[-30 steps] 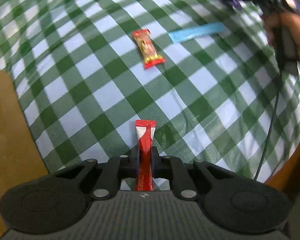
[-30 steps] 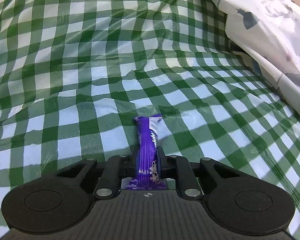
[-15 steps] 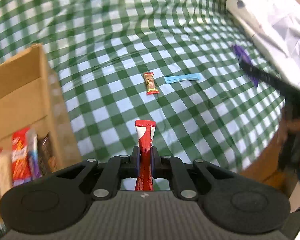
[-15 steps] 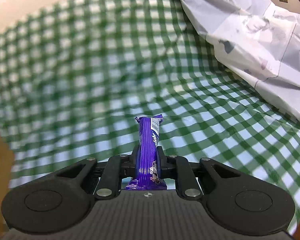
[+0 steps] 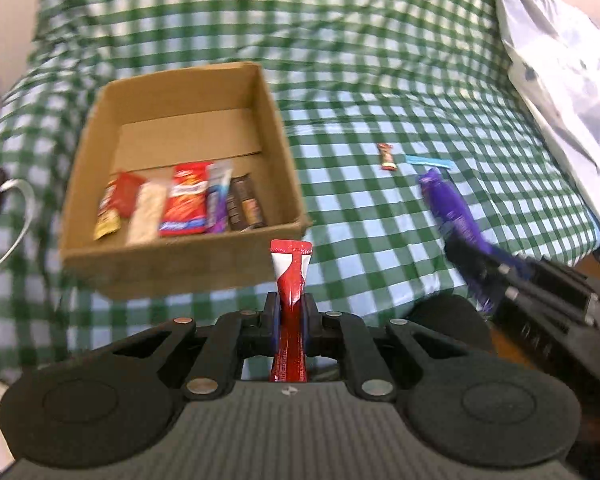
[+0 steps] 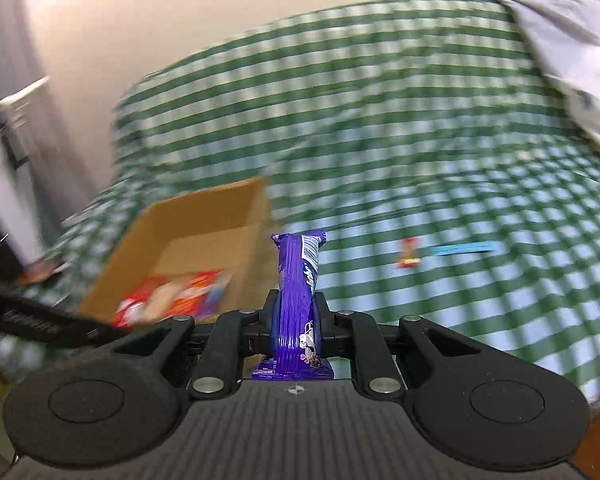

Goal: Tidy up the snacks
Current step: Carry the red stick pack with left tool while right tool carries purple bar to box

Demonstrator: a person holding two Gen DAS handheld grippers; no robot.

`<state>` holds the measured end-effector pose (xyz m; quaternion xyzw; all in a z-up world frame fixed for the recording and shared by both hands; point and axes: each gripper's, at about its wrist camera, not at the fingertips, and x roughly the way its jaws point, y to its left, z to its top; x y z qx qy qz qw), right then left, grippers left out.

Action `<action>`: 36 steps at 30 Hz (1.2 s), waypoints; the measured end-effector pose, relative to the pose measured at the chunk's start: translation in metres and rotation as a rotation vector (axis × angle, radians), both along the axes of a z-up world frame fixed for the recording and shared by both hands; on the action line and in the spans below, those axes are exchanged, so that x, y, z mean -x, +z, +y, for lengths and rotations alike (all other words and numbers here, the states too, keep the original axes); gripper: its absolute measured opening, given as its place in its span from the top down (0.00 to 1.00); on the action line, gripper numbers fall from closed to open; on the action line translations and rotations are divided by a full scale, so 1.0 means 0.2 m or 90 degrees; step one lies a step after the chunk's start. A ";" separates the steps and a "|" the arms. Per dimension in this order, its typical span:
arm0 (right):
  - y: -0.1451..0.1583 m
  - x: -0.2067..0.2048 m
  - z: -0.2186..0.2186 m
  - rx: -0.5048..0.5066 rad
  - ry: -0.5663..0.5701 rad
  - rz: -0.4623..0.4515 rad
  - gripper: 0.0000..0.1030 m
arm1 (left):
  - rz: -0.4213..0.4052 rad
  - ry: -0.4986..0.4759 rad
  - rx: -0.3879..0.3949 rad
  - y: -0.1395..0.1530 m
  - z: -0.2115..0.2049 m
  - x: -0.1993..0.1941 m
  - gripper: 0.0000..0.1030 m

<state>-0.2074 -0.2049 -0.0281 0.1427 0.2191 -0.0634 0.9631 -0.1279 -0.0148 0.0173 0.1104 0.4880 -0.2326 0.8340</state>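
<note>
Our left hand-held gripper [image 5: 290, 312] clamps a red-and-white snack stick [image 5: 291, 276]; the right hand-held gripper [image 6: 298, 320] clamps a purple bar [image 6: 298, 280]. Only the left view resolves the cardboard box [image 5: 284, 136] contents: six or so packets lined along its near wall. Both views show a small red bar [image 5: 387, 157] and a blue strip [image 5: 430, 162] lying on the green-checked cloth [image 5: 380, 80]. Only the right view catches the wall [image 6: 140, 40].

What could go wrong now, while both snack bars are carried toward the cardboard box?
1. The left hand-held gripper pinches the red packet low down, so it might slip out.
2. The right hand-held gripper with the purple bar travels close beside the left one; they could collide over the cardboard box.
3. Snacks already crowd the box's near side, so new ones may land on top.
</note>
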 end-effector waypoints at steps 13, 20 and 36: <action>0.13 0.13 0.49 0.080 0.082 -0.006 0.84 | -0.059 0.054 0.062 0.10 0.43 0.28 0.90; 0.17 0.17 0.57 0.106 0.085 -0.009 0.84 | -0.073 0.065 0.091 0.12 0.53 0.32 0.90; 0.18 0.19 0.61 0.120 0.091 -0.005 0.84 | -0.069 0.086 0.095 0.12 0.58 0.32 0.90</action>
